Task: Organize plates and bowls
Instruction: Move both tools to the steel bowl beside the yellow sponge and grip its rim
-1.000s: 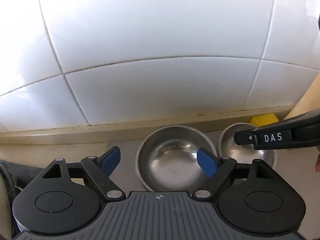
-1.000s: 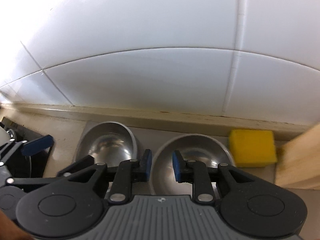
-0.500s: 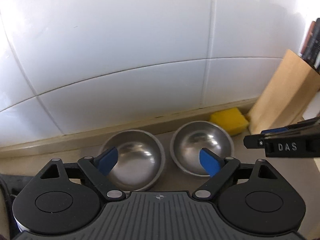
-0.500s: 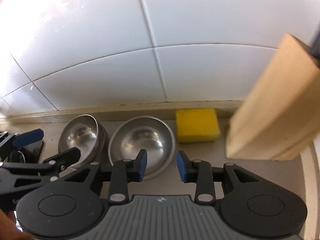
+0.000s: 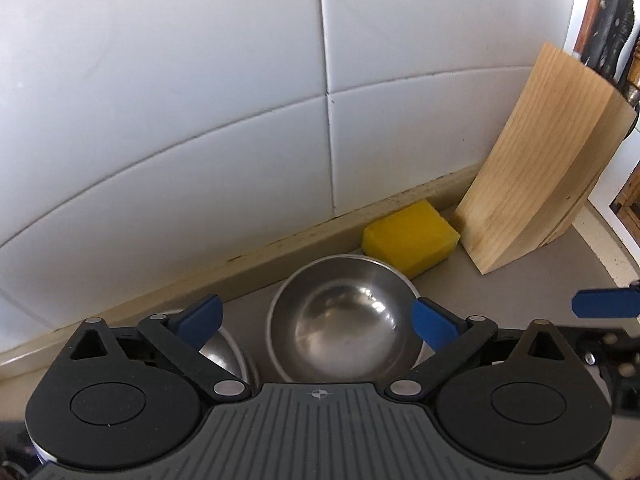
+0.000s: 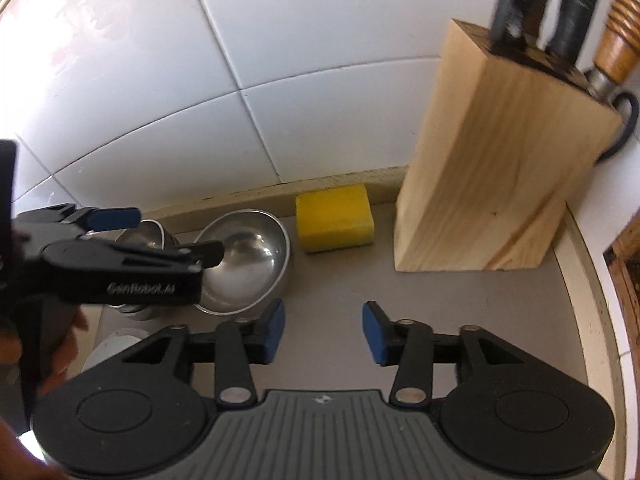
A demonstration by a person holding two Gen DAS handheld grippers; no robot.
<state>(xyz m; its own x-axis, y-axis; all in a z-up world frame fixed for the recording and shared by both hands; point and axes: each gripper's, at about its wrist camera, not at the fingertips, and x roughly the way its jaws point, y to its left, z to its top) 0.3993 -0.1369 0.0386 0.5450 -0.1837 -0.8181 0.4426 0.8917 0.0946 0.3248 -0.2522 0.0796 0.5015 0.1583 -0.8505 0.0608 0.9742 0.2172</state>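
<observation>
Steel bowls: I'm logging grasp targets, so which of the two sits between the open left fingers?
The bowl beside the yellow sponge: this right-hand bowl is framed by the left gripper, while the other bowl lies half-hidden behind its left finger.

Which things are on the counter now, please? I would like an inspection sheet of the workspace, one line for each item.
Surface: grey counter with a beige ledge along the wall.
Job's things: two steel bowls side by side, the right bowl next to the sponge, the left bowl mostly hidden; no plate clearly seen.
Clutter: yellow sponge against the ledge; wooden knife block with handles sticking out.
Grippers: left gripper open, fingers either side of the right bowl, contact unclear; right gripper open over bare counter, holding nothing.
Cables: nothing seen.
Surroundings: white tiled wall.
</observation>
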